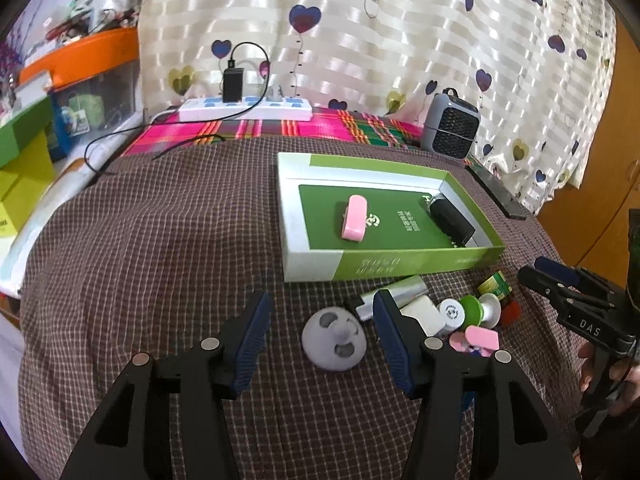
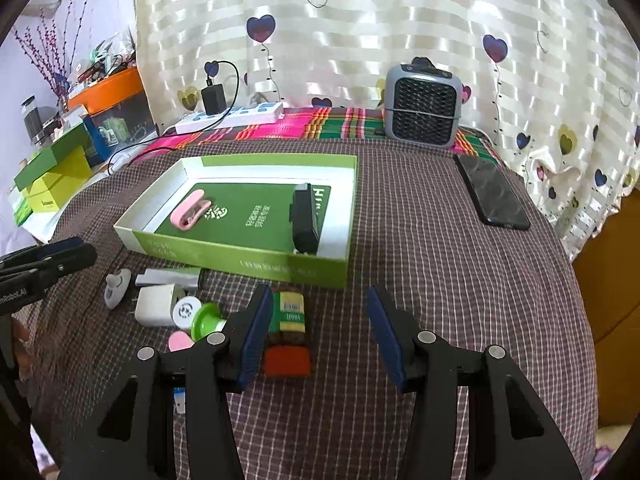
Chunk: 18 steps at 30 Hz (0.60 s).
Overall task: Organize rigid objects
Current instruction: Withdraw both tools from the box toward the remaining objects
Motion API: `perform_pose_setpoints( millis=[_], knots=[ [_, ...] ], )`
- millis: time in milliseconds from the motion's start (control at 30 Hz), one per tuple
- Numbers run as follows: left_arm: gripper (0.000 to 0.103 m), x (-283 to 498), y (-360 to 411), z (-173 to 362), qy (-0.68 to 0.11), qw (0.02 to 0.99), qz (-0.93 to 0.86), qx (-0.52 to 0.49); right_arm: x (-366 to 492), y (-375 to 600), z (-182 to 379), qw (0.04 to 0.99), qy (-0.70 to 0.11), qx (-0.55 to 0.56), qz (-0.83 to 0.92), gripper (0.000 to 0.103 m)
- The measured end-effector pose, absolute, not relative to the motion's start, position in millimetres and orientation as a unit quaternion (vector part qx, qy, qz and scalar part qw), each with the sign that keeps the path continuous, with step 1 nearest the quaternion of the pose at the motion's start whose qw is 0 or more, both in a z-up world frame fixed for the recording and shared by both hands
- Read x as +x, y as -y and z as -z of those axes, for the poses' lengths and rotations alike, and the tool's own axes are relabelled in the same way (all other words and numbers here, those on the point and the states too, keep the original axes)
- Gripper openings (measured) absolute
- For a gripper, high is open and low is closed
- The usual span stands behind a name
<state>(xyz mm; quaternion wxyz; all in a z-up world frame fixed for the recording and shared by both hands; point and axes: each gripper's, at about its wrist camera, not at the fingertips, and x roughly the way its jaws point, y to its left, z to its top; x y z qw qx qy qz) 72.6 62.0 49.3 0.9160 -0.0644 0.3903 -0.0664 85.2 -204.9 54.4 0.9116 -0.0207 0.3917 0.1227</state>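
Note:
A green and white box point(image 1: 312, 268) point(image 2: 240, 256) lies open on the checked cloth and holds a pink clip point(image 1: 354, 218) point(image 2: 190, 208) and a black block point(image 1: 452, 220) point(image 2: 305, 220). In front of it lie loose items: a grey round disc point(image 1: 334, 338) point(image 2: 116, 282), a silver stick point(image 1: 400, 292) point(image 2: 168, 278), a white plug point(image 1: 424, 314) point(image 2: 154, 304), a green spool point(image 1: 472, 312) point(image 2: 206, 320) and a small green and red bottle point(image 2: 289, 330). My left gripper point(image 1: 322, 314) is open, its fingers either side of the disc. My right gripper point(image 2: 318, 318) is open, with the bottle beside its left finger.
A black phone point(image 2: 494, 194) lies at the right. A grey mini fan point(image 2: 422, 106) point(image 1: 452, 124) and a white power strip point(image 1: 244, 108) point(image 2: 232, 116) with a charger stand at the back by the curtain. Boxes and an orange-lidded bin point(image 1: 80, 60) are stacked at the left.

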Motion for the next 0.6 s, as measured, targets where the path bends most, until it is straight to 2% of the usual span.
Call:
perform_pose_setpoints(
  millis=[600],
  knots=[
    [0.055,77,-65,-13,-0.433,0.891,0.102,-0.093,83,203,-29,0.889,-0.426,-0.007,-0.166,0.051]
  ],
)
